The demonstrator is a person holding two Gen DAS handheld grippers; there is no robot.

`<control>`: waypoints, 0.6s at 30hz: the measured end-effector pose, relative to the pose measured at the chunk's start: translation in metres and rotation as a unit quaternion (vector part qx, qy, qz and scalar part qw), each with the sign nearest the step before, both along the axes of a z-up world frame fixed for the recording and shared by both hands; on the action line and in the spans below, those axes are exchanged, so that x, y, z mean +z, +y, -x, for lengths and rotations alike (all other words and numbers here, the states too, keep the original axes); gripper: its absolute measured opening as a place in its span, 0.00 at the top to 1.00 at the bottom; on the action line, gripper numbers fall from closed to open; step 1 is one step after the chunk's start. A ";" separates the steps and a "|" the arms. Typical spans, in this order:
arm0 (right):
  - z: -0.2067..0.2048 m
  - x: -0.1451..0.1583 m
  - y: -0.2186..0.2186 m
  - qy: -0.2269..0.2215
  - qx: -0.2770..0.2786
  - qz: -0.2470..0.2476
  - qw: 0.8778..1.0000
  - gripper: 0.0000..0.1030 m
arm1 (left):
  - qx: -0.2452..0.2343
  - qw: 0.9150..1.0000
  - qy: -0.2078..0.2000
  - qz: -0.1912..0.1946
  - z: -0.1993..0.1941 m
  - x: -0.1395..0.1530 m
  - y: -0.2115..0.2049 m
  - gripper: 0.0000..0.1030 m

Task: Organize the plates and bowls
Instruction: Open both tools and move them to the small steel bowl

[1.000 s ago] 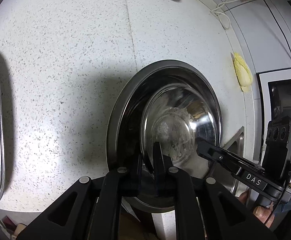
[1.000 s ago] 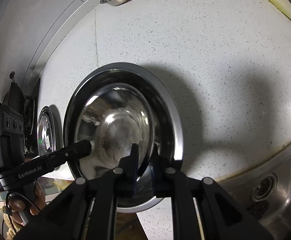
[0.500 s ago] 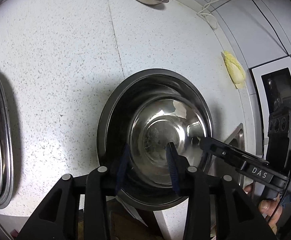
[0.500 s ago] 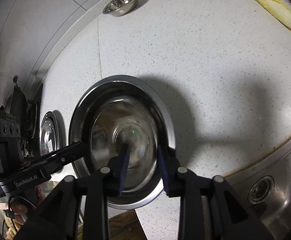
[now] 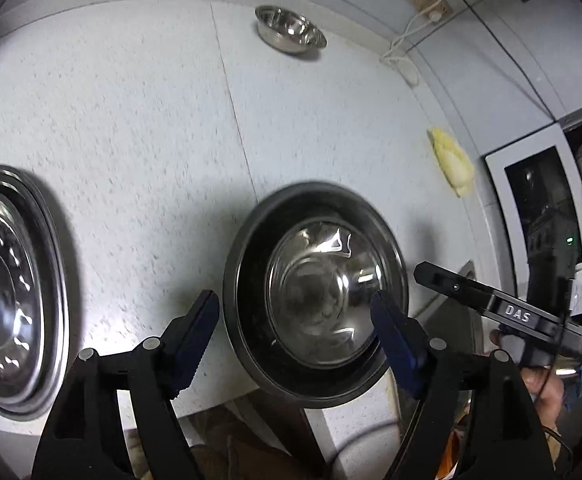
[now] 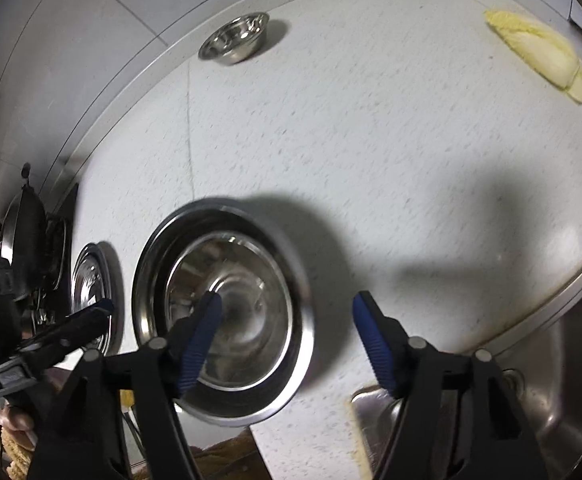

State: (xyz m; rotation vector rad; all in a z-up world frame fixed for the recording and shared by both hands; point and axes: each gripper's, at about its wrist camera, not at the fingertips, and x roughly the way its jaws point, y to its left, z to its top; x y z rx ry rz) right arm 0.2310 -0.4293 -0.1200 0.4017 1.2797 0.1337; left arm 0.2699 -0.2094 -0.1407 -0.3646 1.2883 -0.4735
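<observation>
Letting go on both sides now: the left gripper has just been opening and its jaws stand spread wide, nothing pinched, where a second ago they were clamped on the near rim of the nested bowls. The right gripper tells the same story, its blue pads parted and free, having just swung apart off that same rim. Both views sit higher than a second ago, with more of the speckled white countertop showing around the stack.

The big steel basin rests on the counter close to the front edge, and the shiny smaller bowl sits nested inside it, level and settled. In the left view the basin's near rim lies between the spread fingers, apart from both. In the right view the left pad overlaps the inner bowl in the picture while the right pad hangs over bare counter.

Off to the left, a stack of patterned steel plates lies flat, well apart from the basin. At the back near the wall stands a lone small steel bowl. A yellowish cabbage leaf lies toward the right rear, and the sink shows at the lower right.
</observation>
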 end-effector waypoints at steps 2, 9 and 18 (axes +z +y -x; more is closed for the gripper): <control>-0.006 0.001 -0.004 0.000 -0.003 -0.006 1.000 0.33 | 0.007 1.000 -0.007 -0.002 -0.008 0.004 0.006 0.29; -0.050 0.005 -0.013 -0.010 -0.011 -0.003 1.000 0.33 | 0.049 0.999 -0.001 -0.018 -0.067 -0.007 0.025 0.29; -0.169 0.019 -0.013 -0.057 -0.009 0.018 0.998 0.33 | 0.083 0.996 -0.018 -0.041 -0.183 -0.014 0.037 0.29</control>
